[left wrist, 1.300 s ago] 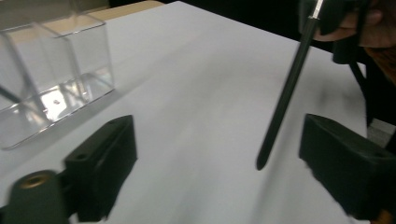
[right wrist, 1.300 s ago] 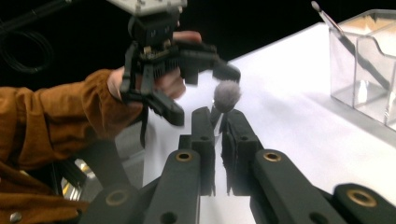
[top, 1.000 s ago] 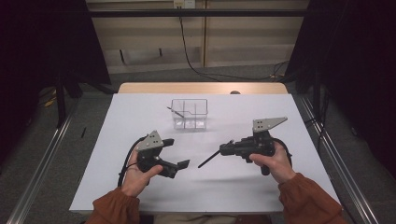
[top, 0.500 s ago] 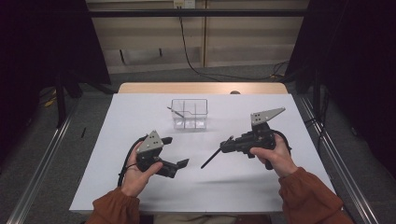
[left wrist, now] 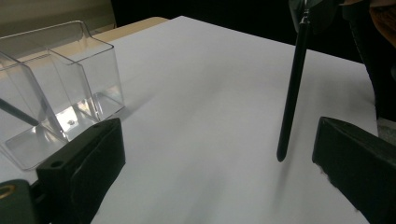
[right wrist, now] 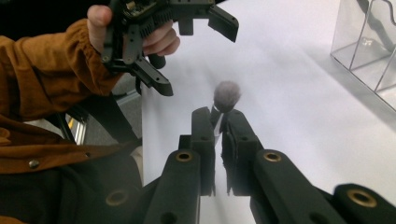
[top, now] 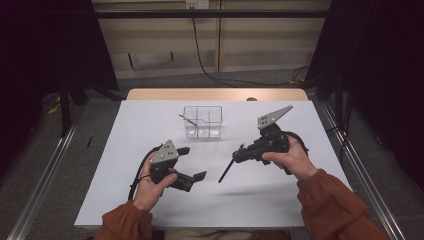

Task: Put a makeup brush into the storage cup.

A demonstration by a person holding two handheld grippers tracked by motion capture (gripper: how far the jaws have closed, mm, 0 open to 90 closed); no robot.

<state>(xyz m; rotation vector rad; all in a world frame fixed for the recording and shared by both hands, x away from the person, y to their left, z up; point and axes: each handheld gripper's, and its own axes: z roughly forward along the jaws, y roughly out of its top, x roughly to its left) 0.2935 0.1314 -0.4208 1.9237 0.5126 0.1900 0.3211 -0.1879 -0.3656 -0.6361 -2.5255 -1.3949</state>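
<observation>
High view: a black brush [top: 230,167] is clamped by the right gripper [top: 239,154]; the left gripper [top: 192,162] is held wide open.

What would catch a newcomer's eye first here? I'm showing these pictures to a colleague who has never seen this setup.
Probably the right gripper, right of centre over the white table, shut on a thin black makeup brush that slants down toward the sheet. Next, the left gripper, jaws open and empty, at the front left. Behind both, a clear plastic organizer stands near the far edge, with a dark slender stick leaning in its left compartment.
</observation>
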